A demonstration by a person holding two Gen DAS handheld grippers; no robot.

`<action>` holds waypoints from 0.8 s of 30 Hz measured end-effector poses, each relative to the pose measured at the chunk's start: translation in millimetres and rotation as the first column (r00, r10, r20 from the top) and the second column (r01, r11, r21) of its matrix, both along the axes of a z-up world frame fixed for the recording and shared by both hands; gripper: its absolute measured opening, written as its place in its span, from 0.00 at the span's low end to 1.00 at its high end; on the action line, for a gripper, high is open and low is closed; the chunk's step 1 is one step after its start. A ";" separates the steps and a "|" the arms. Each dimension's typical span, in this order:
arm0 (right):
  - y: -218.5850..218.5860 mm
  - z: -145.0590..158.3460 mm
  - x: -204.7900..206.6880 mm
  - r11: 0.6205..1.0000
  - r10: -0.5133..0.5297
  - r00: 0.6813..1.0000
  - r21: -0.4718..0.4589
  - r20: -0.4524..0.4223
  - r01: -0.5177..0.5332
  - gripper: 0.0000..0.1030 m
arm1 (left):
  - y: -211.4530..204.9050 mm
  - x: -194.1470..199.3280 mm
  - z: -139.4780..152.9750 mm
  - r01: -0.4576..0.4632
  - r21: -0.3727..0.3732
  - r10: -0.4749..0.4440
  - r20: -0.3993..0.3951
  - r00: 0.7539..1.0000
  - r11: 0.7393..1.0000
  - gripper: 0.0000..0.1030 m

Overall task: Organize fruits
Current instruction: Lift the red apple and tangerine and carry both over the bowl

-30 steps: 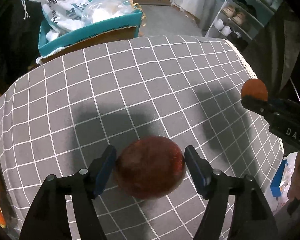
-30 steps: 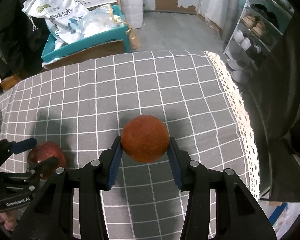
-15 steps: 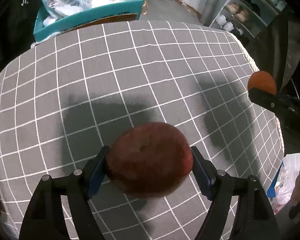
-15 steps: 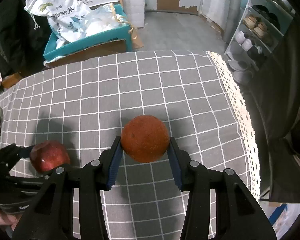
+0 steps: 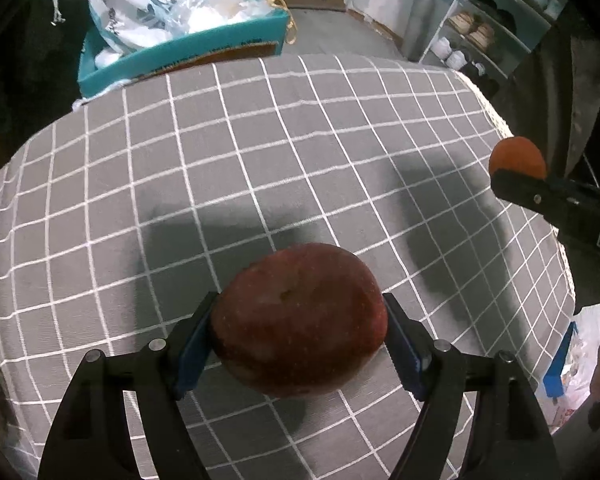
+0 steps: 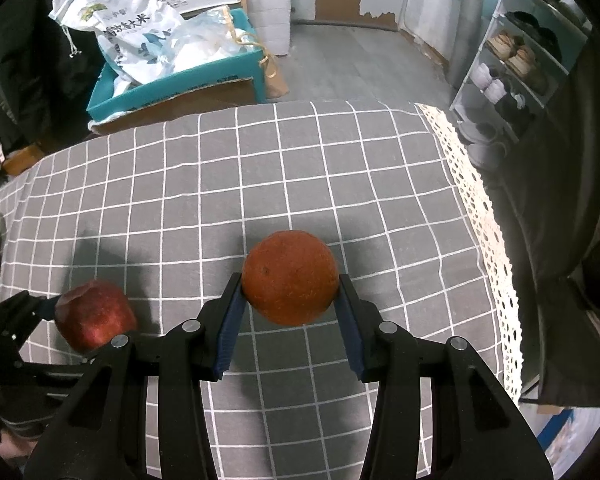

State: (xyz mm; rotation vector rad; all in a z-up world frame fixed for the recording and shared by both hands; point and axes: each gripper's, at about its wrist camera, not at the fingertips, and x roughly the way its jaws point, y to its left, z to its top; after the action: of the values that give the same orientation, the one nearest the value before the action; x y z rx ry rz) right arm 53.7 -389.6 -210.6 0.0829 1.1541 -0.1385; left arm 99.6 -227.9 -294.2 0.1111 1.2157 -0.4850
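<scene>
Above the checked tablecloth (image 5: 260, 152), we gripped a red apple (image 5: 300, 320) in our left gripper (image 5: 300, 344) and an orange (image 6: 290, 278) in our right gripper (image 6: 288, 320), near the lace edge.

Left tool (image 5: 299, 330): sitting over the near part of the desk (image 5: 260, 168), the apple (image 5: 299, 320) lying between its pads
Right tool (image 6: 290, 312): sitting to the right of the left tool, over the desk, the orange (image 6: 290, 277) lying between its pads
Apple and orange: lying side by side, well apart, apple at the left
Box (image 6: 172, 84): standing behind the desk's far left edge, bags (image 6: 132, 32) lying in it
Shelf rack (image 6: 516, 60): standing beyond the desk's far right corner, shoes sitting on it
</scene>
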 end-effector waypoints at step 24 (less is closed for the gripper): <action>62.5 71.2 -5.3 0.991 0.134 0.976 -0.048 0.172 -0.127 0.42 | 64.1 -10.2 93.2 -0.092 -0.017 0.093 0.197 0.976 0.996 0.77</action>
State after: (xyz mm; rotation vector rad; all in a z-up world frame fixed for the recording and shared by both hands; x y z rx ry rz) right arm 48.4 -327.1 -139.5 -0.0133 0.9777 -0.0349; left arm 89.4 -163.7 -201.0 0.0935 1.0188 -0.3877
